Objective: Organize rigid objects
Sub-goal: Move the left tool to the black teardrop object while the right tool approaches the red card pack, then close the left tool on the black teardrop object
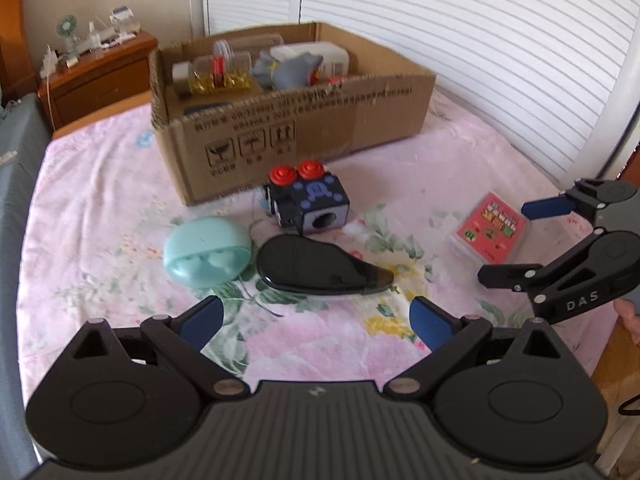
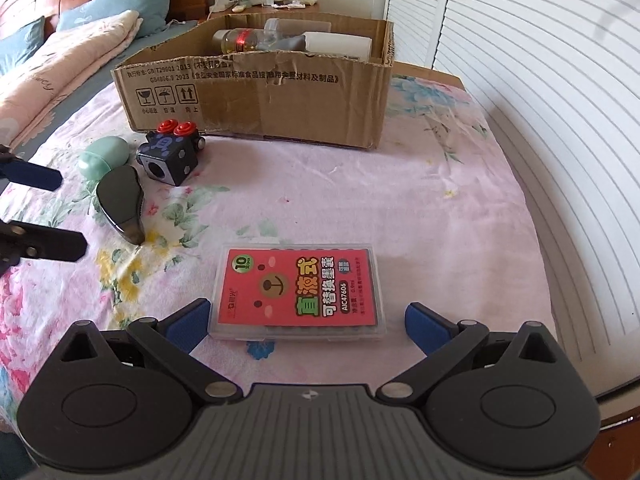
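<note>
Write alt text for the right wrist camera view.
The open right gripper hovers over a clear case with a red label on a floral bedsheet. Beyond stands a cardboard box of items, with a toy cube beside it.

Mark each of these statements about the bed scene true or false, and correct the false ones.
1. The red card case lies between the open fingers of the right gripper. True.
2. The cardboard box is empty. False: a bottle and other things lie in it.
3. The mint green case lies on the bedsheet beside the black teardrop-shaped case. True.
4. The left gripper is shut on the black case. False: its fingers are open, and the case lies on the sheet ahead of them.
5. The dark cube toy with two red knobs sits inside the box. False: it sits on the sheet in front of the box.
</note>
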`<state>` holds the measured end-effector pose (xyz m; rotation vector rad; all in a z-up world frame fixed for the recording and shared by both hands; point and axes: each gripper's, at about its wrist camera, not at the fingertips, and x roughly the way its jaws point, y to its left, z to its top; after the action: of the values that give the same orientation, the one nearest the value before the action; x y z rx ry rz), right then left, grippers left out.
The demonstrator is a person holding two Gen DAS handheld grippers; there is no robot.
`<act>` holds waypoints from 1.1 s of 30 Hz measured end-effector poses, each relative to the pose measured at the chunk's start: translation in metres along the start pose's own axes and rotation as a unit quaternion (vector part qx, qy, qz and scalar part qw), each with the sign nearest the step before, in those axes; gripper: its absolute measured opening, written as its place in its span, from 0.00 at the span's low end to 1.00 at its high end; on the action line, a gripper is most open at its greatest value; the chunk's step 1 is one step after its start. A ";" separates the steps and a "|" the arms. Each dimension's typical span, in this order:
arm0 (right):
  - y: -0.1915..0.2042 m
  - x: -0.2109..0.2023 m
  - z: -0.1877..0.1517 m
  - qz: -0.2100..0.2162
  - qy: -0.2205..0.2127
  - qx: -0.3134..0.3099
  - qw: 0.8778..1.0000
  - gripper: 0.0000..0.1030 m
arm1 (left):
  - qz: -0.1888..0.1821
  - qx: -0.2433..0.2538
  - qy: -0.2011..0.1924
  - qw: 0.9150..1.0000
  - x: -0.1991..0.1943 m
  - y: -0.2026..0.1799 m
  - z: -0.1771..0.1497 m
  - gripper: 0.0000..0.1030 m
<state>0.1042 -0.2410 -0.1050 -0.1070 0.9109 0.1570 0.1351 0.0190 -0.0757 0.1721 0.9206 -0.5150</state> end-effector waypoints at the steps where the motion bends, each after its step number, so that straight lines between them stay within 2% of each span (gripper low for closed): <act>1: 0.000 -0.001 -0.001 0.000 -0.004 0.000 1.000 1.00 | 0.000 0.001 0.005 1.000 0.003 0.000 0.000 0.96; 6: 0.000 -0.001 -0.002 0.001 -0.011 -0.001 1.000 1.00 | -0.006 0.003 0.026 1.000 0.019 0.000 0.001 0.96; 10: -0.001 -0.001 -0.002 0.001 -0.013 -0.001 1.000 1.00 | 0.009 0.031 0.021 0.999 0.027 -0.005 0.005 0.97; 21: 0.000 -0.001 -0.004 0.001 -0.017 -0.001 1.000 1.00 | -0.009 0.056 -0.009 0.998 0.040 -0.012 0.014 0.98; 24: 0.000 -0.002 -0.005 0.001 -0.019 -0.001 1.000 1.00 | -0.013 0.061 -0.010 0.998 0.040 -0.013 0.015 0.97; 29: 0.000 -0.002 -0.005 0.001 -0.019 -0.001 1.000 1.00 | -0.016 0.065 -0.013 0.998 0.037 -0.012 0.015 0.87; 33: 0.000 -0.002 -0.005 -0.001 -0.018 0.001 1.000 1.00 | -0.012 0.060 -0.009 0.998 0.035 -0.012 0.014 0.87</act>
<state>0.0991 -0.2420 -0.1068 -0.1030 0.8745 0.1562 0.1567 -0.0088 -0.0941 0.2664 0.8760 -0.5934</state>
